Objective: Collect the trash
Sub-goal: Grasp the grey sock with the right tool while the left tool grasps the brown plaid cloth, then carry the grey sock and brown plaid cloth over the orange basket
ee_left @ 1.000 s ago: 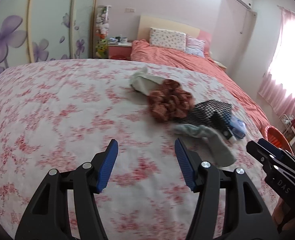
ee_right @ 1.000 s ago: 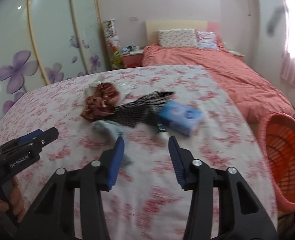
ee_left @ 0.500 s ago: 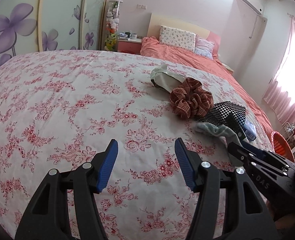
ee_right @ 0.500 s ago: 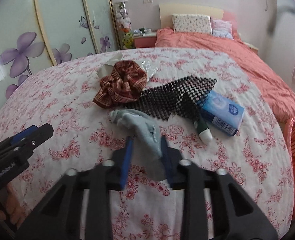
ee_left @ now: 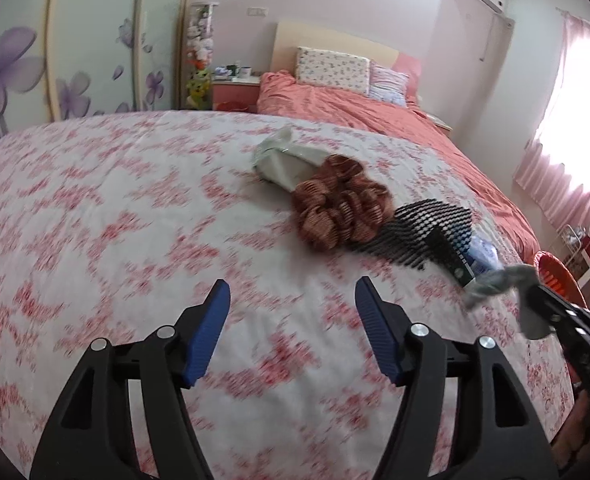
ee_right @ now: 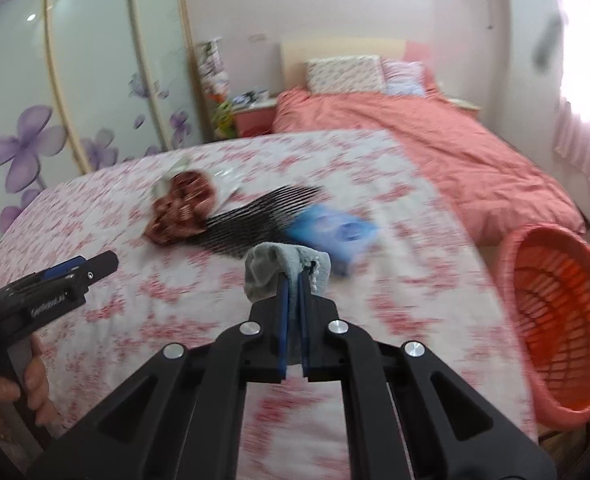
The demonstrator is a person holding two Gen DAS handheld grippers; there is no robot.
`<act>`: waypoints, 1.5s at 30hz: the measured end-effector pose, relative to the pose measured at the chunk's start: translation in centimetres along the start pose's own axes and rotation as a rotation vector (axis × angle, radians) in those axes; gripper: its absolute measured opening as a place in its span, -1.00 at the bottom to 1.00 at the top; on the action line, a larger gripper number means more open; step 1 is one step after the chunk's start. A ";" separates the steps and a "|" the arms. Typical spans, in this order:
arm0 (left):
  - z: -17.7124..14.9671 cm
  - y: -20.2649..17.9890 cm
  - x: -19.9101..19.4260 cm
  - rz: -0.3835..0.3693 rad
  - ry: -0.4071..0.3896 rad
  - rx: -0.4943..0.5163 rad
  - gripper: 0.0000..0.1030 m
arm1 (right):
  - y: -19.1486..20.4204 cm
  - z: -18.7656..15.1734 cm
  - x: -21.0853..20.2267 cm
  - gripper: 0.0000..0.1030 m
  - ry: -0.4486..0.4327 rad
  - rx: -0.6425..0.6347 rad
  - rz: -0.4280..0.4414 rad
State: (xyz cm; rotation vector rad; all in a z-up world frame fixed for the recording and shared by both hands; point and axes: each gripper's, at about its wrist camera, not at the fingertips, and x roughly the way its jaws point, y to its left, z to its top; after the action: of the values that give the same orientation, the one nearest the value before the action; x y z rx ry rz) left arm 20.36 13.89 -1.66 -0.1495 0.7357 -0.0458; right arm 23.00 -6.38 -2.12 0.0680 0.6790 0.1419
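My right gripper [ee_right: 292,276] is shut on a grey sock [ee_right: 273,268] and holds it lifted above the floral bedspread [ee_right: 175,292]; the sock also shows in the left wrist view [ee_left: 503,280]. My left gripper [ee_left: 291,296] is open and empty over the bedspread [ee_left: 115,220]. On the bed lie a brown checked scrunchie [ee_left: 341,210], a pale wrapper [ee_left: 281,162], a black mesh cloth [ee_left: 423,228], a dark tube [ee_left: 449,254] and a blue tissue pack [ee_right: 333,234]. An orange basket [ee_right: 563,320] stands at the right of the bed.
A second bed with a coral cover [ee_right: 435,140] and pillows lies behind. Wardrobe doors with purple flowers [ee_left: 27,68] line the left. A nightstand [ee_left: 235,90] stands by the headboard. A curtained window [ee_left: 575,120] is at the right.
My right gripper has closed on the grey sock and lifted it off the bedspread, toward the right. My left gripper stays open and has shifted a little.
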 end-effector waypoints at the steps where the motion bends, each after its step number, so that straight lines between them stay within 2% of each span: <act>1: 0.4 -0.5 0.3 -0.006 -0.003 0.010 0.27 | -0.7 0.1 -0.4 -0.89 -0.009 0.009 -0.012; 8: 2.7 -3.5 2.5 -0.022 -0.020 0.054 0.27 | -5.4 -0.1 -2.5 -0.89 -0.050 0.077 -0.091; 17: 4.1 -5.8 6.7 0.057 0.038 0.118 0.24 | -7.6 -1.3 -2.4 -0.89 -0.019 0.116 -0.109; 19: 4.0 -5.9 7.3 0.074 0.056 0.136 -0.12 | -7.9 -1.5 -2.4 -0.89 -0.016 0.122 -0.107; 20: 3.9 -5.9 7.3 0.077 0.058 0.143 -0.20 | -7.8 -1.5 -2.4 -0.89 -0.016 0.124 -0.108; 22: 3.8 -5.6 7.0 0.069 0.053 0.146 -0.59 | -7.8 -1.5 -2.5 -0.89 -0.017 0.127 -0.109; 25: 3.9 -5.0 5.8 0.042 0.033 0.125 -0.85 | -7.9 -1.4 -2.8 -0.89 -0.025 0.133 -0.108; 33: 4.2 -4.2 1.7 -0.001 -0.029 0.098 -0.89 | -7.8 -1.2 -4.4 -0.89 -0.058 0.139 -0.099; 45: 3.6 -6.3 -3.0 -0.095 -0.087 0.116 -0.90 | -8.2 -1.1 -7.4 -0.89 -0.110 0.148 -0.106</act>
State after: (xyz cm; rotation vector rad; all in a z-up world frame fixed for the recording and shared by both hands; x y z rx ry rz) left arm 20.61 8.35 3.97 -0.0751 0.6370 -0.1715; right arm 17.45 -15.59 0.71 0.1800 0.5809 -0.0141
